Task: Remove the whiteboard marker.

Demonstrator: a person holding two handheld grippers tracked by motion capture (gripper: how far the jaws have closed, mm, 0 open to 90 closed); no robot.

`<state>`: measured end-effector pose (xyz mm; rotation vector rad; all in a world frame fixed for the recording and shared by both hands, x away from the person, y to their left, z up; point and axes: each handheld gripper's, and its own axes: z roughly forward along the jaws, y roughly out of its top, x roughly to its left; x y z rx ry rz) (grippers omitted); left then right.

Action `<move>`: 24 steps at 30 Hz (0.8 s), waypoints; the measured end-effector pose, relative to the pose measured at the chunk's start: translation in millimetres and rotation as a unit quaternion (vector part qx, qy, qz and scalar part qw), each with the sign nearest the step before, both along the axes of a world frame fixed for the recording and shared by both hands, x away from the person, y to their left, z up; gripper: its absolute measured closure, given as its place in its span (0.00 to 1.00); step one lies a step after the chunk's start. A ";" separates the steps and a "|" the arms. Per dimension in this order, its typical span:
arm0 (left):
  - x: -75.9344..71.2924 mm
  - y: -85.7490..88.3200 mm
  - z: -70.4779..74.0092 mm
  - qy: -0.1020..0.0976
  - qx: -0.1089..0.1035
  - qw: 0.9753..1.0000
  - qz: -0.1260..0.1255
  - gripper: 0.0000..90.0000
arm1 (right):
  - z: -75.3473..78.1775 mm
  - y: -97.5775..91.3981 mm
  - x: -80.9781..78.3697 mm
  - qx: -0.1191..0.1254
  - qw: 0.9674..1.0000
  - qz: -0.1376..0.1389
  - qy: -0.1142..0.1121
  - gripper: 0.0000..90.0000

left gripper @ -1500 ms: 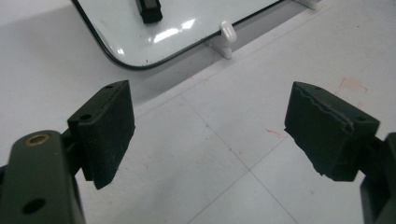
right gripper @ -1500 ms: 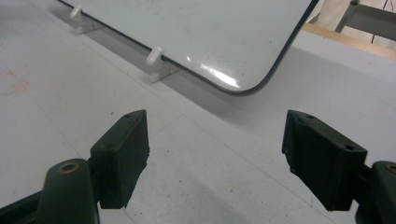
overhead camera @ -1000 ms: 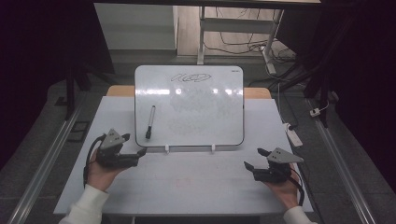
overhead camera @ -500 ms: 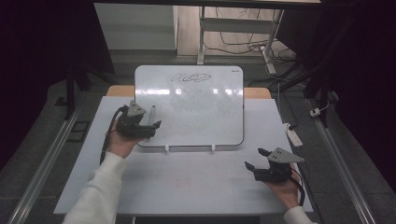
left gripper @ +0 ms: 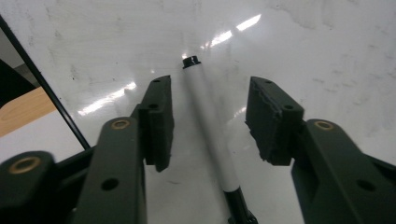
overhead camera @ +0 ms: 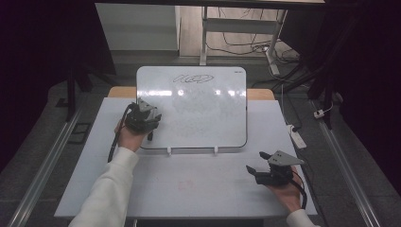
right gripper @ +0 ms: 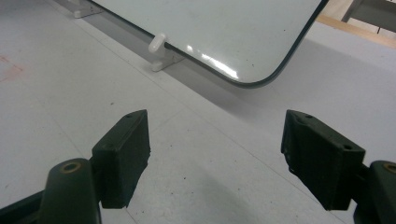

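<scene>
Both arms wear white long sleeves. The left gripper (overhead camera: 143,118) is black with a black cable looping from it; its jaws are dark, with brass-coloured screw bushings and rough, chipped pads. The right gripper (overhead camera: 257,165) is black too, topped by a grey three-cornered plate.

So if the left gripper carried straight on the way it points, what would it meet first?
Probably the white marker with black ends, lying on the glossy whiteboard between the left gripper's jaws, which have just been closing; depth is unclear.
</scene>
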<state>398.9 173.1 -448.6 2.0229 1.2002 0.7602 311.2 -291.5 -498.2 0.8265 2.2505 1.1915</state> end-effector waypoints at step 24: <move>2.3 -13.1 -4.0 0.003 0.004 1.000 -0.024 0.91 | 0.4 -2.9 -0.3 -0.007 1.000 -0.016 -0.004 0.28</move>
